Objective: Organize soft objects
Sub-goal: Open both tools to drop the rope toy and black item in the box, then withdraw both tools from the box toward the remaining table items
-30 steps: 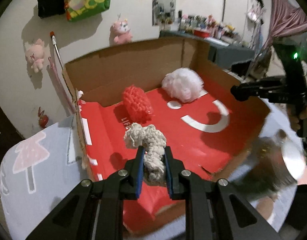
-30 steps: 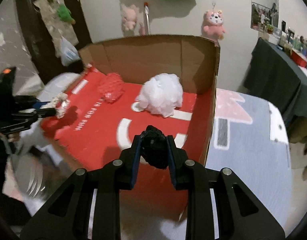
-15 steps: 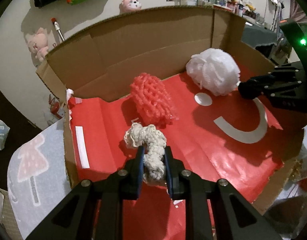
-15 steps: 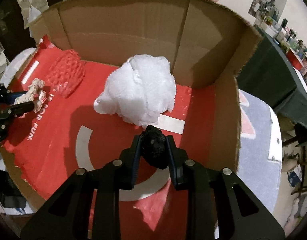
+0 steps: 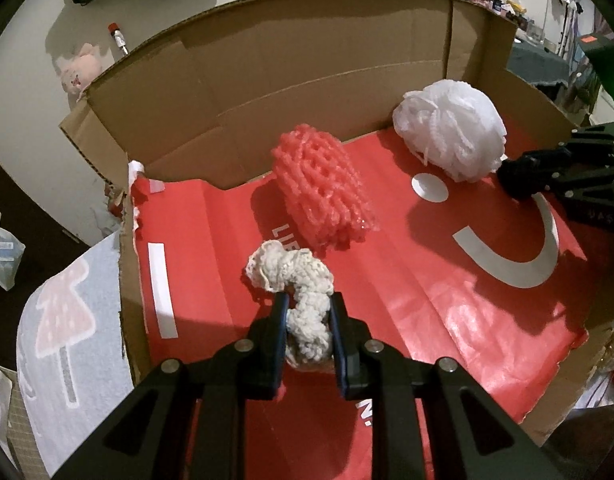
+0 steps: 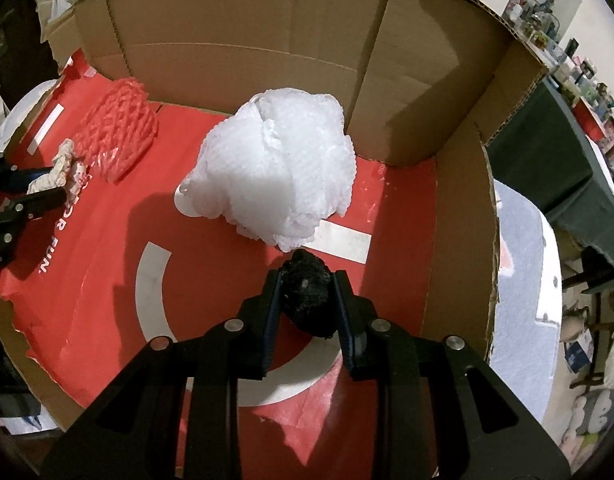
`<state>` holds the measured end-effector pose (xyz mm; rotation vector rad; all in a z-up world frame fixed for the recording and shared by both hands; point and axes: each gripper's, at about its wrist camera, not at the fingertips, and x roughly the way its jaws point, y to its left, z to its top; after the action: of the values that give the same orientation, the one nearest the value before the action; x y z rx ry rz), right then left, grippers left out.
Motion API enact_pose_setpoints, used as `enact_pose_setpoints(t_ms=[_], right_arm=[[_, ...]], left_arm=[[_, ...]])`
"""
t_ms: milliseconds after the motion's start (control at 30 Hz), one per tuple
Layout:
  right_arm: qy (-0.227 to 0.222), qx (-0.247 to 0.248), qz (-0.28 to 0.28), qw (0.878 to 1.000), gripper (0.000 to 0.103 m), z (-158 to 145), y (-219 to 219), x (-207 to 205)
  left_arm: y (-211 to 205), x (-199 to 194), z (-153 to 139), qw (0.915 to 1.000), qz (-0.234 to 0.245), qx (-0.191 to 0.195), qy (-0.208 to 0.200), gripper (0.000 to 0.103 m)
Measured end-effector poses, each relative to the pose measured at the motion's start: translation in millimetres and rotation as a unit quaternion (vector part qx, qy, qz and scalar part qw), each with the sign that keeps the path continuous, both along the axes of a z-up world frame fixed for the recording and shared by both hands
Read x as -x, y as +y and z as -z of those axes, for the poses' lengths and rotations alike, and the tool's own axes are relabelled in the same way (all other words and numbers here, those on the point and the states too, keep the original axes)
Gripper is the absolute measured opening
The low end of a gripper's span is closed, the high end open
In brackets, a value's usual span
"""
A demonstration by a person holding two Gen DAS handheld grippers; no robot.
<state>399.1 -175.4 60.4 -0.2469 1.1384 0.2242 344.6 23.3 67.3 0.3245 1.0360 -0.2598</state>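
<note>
The left hand-held gripper [image 5: 307, 312] points steeply downward, its jaws clamped on a cream crocheted piece [image 5: 297, 292]. The right hand-held gripper [image 6: 307, 292] tilts down likewise, jaws pinching a black fuzzy ball [image 6: 308, 294] between the pads.

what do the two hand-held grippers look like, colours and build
Both match. The left hand-held gripper and the right hand-held gripper are matte black, with angular arms that narrow toward two straight fingers, blue pads on the inner faces and round silver bolts at the joints. No cables or sleeves show.
</note>
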Motion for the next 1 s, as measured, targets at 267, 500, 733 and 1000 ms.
enact_pose_setpoints(t_ms=[267,500,733,1000], right_arm=[[-0.003,0.011,-0.007,1.000,0.027,3.3,6.5,5.6],[-0.002,0.006,-0.025,1.000,0.048,2.6,13.8,13.3],[-0.030,-0.002,-0.025,0.999,0.065,-15.6,19.4,29.8],[-0.089,-0.035,-0.011,0.995,0.076,-72.6,1.7,77.6]], left_arm=[[-0.4,-6.0,2.7,0.9999,-0.010,-0.003,0.007,0.032],[0.4,-3.5,0.2,0.9999,-0.013,-0.002,-0.003,0.048],[5.5,20.6,-28.6,0.9977,-0.018,0.035,-0.055,0.072],[2.9,77.4,-84.6,0.9857,-0.016,0.088,-0.143,0.094]])
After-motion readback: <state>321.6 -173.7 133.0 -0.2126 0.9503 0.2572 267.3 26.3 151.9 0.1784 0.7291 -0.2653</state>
